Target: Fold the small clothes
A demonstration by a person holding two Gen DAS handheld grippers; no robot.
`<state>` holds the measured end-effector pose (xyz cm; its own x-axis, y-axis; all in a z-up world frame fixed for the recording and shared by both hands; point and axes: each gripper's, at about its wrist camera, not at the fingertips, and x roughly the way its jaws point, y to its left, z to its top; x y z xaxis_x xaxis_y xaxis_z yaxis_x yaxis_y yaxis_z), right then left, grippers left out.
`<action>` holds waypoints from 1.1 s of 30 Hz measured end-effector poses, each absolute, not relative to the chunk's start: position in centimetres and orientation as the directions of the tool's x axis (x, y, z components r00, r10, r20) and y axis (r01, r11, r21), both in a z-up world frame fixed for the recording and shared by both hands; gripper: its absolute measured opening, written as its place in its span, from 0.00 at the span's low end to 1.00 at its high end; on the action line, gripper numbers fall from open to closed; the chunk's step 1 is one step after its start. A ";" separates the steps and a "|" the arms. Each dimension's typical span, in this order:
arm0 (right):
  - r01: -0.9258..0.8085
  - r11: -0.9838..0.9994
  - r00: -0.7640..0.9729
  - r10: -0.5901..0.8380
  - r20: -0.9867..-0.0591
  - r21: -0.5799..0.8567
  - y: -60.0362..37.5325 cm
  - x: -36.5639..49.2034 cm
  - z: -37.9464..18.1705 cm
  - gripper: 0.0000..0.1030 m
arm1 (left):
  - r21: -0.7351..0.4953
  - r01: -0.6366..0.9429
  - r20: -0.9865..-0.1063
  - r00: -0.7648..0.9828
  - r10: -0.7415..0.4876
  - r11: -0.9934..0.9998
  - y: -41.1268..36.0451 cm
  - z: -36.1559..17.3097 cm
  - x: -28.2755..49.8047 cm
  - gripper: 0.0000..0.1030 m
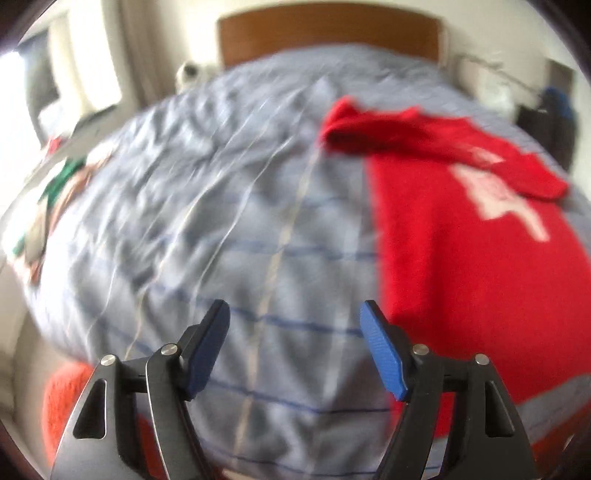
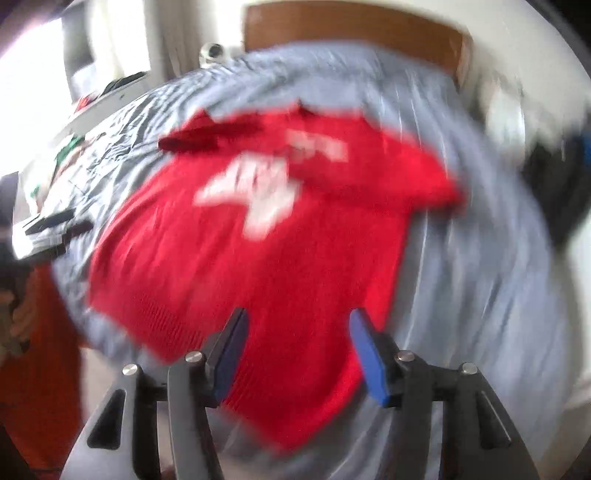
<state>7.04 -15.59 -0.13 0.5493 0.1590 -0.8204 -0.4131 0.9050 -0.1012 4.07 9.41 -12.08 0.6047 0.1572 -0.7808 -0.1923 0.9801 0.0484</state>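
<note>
A small red shirt (image 2: 258, 236) with a white number and lettering lies spread on the blue-grey checked bed cover (image 1: 229, 206). In the left wrist view the red shirt (image 1: 461, 236) fills the right side, one sleeve lying toward the headboard. My left gripper (image 1: 295, 314) hangs over bare cover just left of the shirt's edge, jaws wide apart, nothing between them. My right gripper (image 2: 297, 321) hovers above the shirt's lower hem, jaws apart, with the cloth lying below them and not pinched. Both views are blurred.
A wooden headboard (image 1: 328, 33) stands at the far end. Other clothes in green and white (image 1: 55, 184) lie at the bed's left edge. Something orange (image 1: 66, 398) shows at the lower left. Dark items (image 2: 554, 177) sit beside the bed on the right.
</note>
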 end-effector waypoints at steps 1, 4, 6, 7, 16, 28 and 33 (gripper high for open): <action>-0.448 0.886 0.557 0.173 -0.812 -0.118 -15.0 8.6 0.2 0.55 | 0.005 -0.215 -0.786 0.603 0.137 0.977 10.3 -12.0 4.2 0.73; -0.548 0.831 0.523 0.249 -0.815 -0.098 -12.5 14.4 -0.8 0.55 | -0.046 -0.298 -0.782 0.605 0.151 0.954 12.9 -11.9 4.4 0.73; -0.579 0.811 0.467 0.248 -0.849 -0.082 -10.8 18.1 -3.3 0.55 | -0.035 -0.331 -0.789 0.588 0.177 0.943 13.9 -12.1 4.6 0.73; -0.583 0.809 0.443 0.235 -0.865 -0.079 -10.1 19.6 -4.5 0.55 | -0.037 -0.342 -0.795 0.579 0.180 0.939 14.1 -12.3 4.4 0.73; -0.227 0.968 0.557 0.220 -0.801 0.108 -21.3 22.9 -3.5 0.06 | -0.066 -0.340 -0.829 0.542 0.138 0.938 14.1 -13.2 4.3 0.73; 0.459 0.844 0.631 -0.091 -0.771 0.276 -52.1 12.5 -0.2 0.07 | 0.038 -0.326 -0.808 0.546 0.221 0.944 12.2 -13.4 4.5 0.74; 0.546 0.759 0.602 -0.061 -0.796 0.354 -54.0 9.3 -4.4 0.06 | 0.096 -0.315 -0.792 0.551 0.264 0.944 11.7 -13.2 4.0 0.74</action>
<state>9.27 -53.99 -4.45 0.6023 -0.0614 -0.7959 0.5457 0.7594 0.3544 4.02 11.68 -13.21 0.5507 0.2643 -0.7917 -0.3153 0.9441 0.0959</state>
